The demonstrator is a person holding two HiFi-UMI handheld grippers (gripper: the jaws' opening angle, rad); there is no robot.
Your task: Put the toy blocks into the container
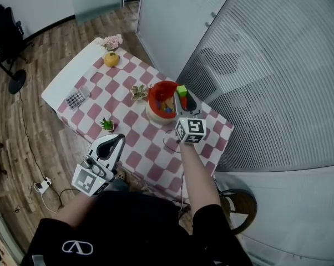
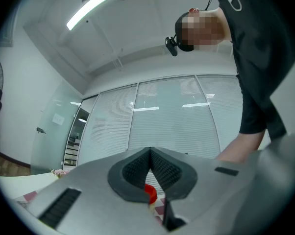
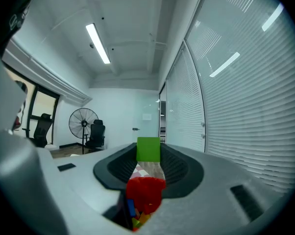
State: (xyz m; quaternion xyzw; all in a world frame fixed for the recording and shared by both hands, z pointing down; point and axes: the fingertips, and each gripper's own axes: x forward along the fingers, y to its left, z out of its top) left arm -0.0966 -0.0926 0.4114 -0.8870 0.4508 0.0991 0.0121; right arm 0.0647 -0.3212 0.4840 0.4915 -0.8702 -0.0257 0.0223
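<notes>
A red container (image 1: pixel 156 93) with several coloured blocks inside stands on the checkered table (image 1: pixel 128 143). My right gripper (image 1: pixel 182 94) hovers just right of the container's rim, shut on a green block (image 1: pixel 181 90). In the right gripper view the green block (image 3: pixel 148 149) sits clamped between the fingertips, with the red container (image 3: pixel 145 192) below and coloured blocks showing in it. My left gripper (image 1: pixel 115 143) hangs at the table's near edge, shut and holding nothing. In the left gripper view its jaws meet at the tip (image 2: pixel 150 152), and the container (image 2: pixel 151 194) shows through the gap.
On the table lie a small green plant (image 1: pixel 106 124), a dried flower (image 1: pixel 138 92), a calculator (image 1: pixel 76 98), a yellow fruit (image 1: pixel 111 59) and pink flowers (image 1: pixel 112 40). A glass wall with blinds (image 1: pixel 267 65) runs along the table's right side. A stool (image 1: pixel 240 206) stands near it.
</notes>
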